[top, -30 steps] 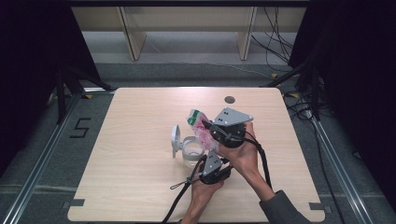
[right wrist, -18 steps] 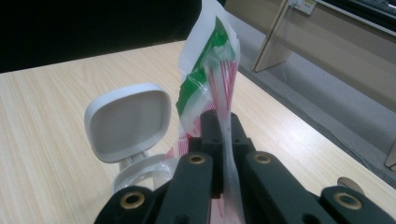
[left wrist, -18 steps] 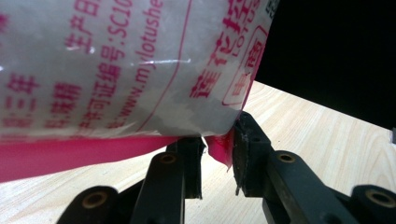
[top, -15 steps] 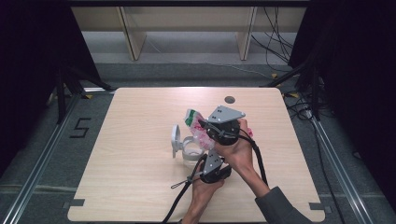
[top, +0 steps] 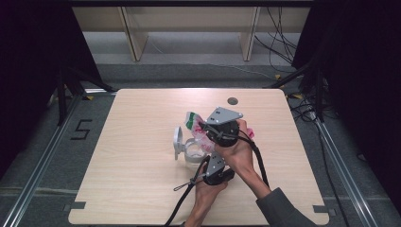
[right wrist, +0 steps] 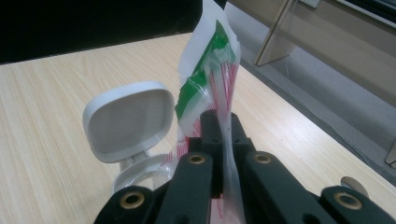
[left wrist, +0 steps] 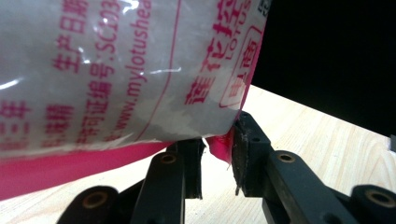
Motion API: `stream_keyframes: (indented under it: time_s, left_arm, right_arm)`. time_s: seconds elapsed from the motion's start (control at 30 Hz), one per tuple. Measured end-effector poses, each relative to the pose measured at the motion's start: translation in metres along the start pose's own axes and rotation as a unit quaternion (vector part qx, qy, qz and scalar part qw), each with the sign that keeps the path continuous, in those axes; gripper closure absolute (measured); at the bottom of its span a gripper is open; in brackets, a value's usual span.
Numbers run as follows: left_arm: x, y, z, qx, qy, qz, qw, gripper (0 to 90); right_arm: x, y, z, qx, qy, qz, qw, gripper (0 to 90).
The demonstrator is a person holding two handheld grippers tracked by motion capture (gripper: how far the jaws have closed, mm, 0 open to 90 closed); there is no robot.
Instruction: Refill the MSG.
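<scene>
A plastic bag (top: 196,124) with pink, white and green print hangs above the middle of the table. My right gripper (top: 206,127), the one with the grey plate, is shut on it; in the right gripper view the jaws (right wrist: 222,123) pinch the clear film below the bag's green top (right wrist: 210,79). My left gripper (top: 211,151) sits just nearer the person. In its own view the left gripper (left wrist: 217,158) clamps the pink corner of the bag (left wrist: 116,70). A white container (top: 185,147) with its flip lid open (right wrist: 123,121) stands just left of the bag.
The wooden table (top: 132,179) has bare room to the left, right and front of the grippers. A round dark grommet (top: 232,100) sits near its far edge. Black cables trail from both grippers toward the person. Wooden shelving stands beyond the table.
My right gripper has shifted a little left and nearer with the bag, closer to the white container. The left gripper has barely moved.
</scene>
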State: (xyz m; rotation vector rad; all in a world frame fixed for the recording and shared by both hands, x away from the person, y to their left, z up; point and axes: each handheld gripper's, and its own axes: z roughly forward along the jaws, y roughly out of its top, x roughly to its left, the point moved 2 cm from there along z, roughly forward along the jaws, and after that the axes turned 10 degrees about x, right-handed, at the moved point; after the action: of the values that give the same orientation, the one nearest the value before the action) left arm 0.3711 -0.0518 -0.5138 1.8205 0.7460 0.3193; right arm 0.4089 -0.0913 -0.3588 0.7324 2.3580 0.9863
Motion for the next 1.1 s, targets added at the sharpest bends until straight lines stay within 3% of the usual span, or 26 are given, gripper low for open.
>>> stream_keyframes:
  time_s: [0.13,0.27,0.57,0.9,1.1]
  left_arm:
    - [0.0001,0.0001,0.0005,0.000,0.000,-0.001,1.0000,74.4]
    - [0.0006,0.0009,-0.0001,-0.001,-0.002,0.003,1.0000,74.4]
    - [0.0005,0.0004,-0.0004,-0.003,-0.002,0.001,1.0000,74.4]
    - [0.0002,0.0006,0.0000,-0.005,-0.002,0.001,1.0000,74.4]
    - [-0.0001,0.0005,-0.0001,-0.005,-0.002,0.001,1.0000,74.4]
  right_arm:
    - [0.0011,-0.0004,0.0005,0.006,0.007,0.007,0.9999,90.0]
    - [0.0008,0.0013,0.0017,0.001,0.001,-0.005,1.0000,90.0]
    - [0.0038,0.0022,0.0054,0.007,0.005,-0.001,1.0000,90.0]
    - [0.0053,0.0030,0.0083,0.012,0.006,-0.015,0.9998,90.0]
    - [0.0062,0.0030,0.0089,0.010,0.004,-0.008,0.9999,90.0]
